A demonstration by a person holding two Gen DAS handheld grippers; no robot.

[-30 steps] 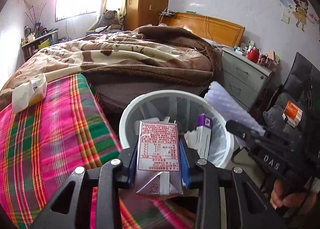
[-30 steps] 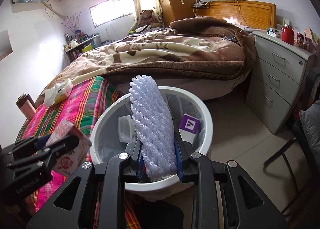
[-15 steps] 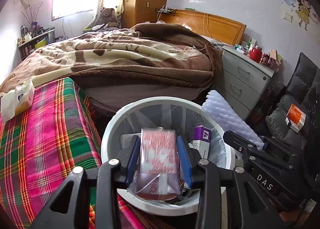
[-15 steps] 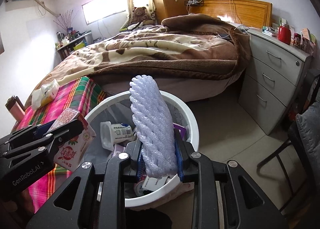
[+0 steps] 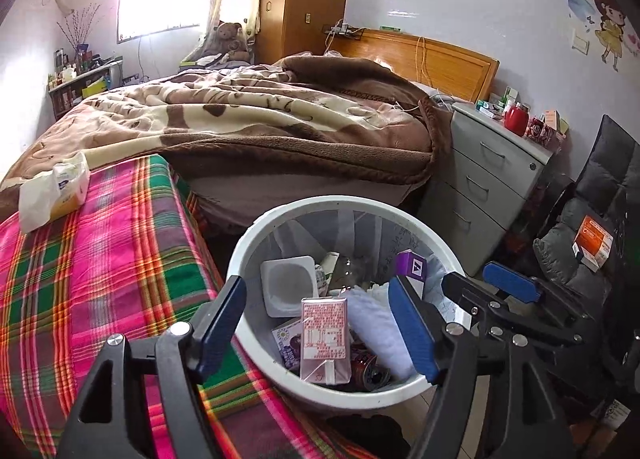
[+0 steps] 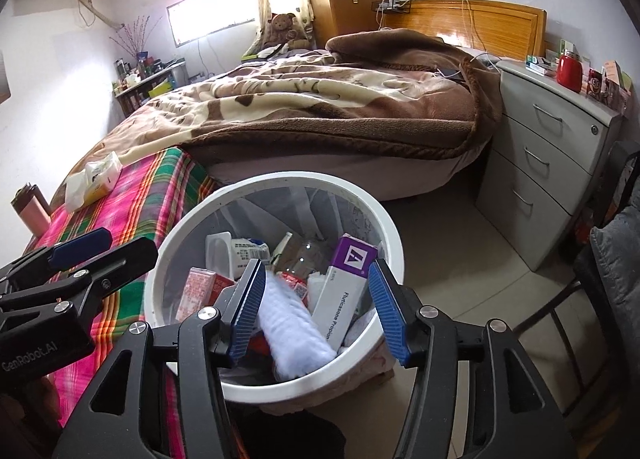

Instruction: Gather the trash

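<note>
White plastic, round: the trash bin (image 5: 256,243) sits on the floor against the corner of the plaid-covered bed (image 5: 100,259), and I have both claws poised over its mouth. My left gripper (image 5: 318,323) has just been opening; its blue pads (image 5: 218,325) now stand wide apart with nothing pressed between them. The pink drink carton (image 5: 323,333) lies below in the bin, upright-ish among the other rubbish, clear of both pads. My right gripper (image 6: 316,311) has likewise just been opening, and its jaws are parted and gripping nothing. The pale foam net sleeve (image 6: 292,333) lies in the bin between them; its upper end looks close to the left-hand pad in the right wrist view (whether it actually touches, I cannot tell). Beside the sleeve leans a purple-and-white medicine box (image 6: 346,287), one end propped near the rim. Also in the bin: a white yoghurt cup (image 5: 288,285) on its side, and a crushed red can (image 5: 368,369) partly under the carton. On the plaid cover, well apart from the bin, a tissue pack (image 5: 54,191) lies uncollected. A grey drawer unit (image 6: 552,163) stands beyond the bin, beside the blanket-covered bed (image 6: 320,107).
</note>
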